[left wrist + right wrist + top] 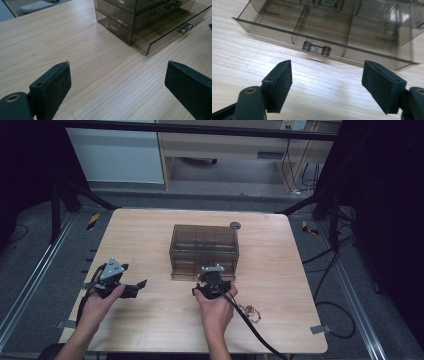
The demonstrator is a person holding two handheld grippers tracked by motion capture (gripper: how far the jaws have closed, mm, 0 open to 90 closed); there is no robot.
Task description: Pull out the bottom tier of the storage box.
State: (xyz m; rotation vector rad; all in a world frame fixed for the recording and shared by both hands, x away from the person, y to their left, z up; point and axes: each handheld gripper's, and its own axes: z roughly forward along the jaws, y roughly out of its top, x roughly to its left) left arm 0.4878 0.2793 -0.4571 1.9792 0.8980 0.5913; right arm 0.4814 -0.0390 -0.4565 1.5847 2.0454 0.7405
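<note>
A smoky see-through drawer box (204, 251) stands mid-table. Its bottom drawer (287, 27) is pulled out a little toward me, showing divided compartments and a small clear handle (316, 49). My right gripper (212, 285) sits just in front of that drawer; in the right gripper view its jaws (327, 85) stand wide apart with only bare wood between them, the handle a short way beyond. My left gripper (131, 289) hovers over the table's left part, open and empty (117, 85), aimed toward the box (140, 22) and its drawer handle (185, 28).
A small tangled chain-like item (250, 312) lies on the wooden table (150, 235) to the right of my right hand. A small dark round object (235, 225) sits behind the box. Black cable trails from the right gripper off the near edge.
</note>
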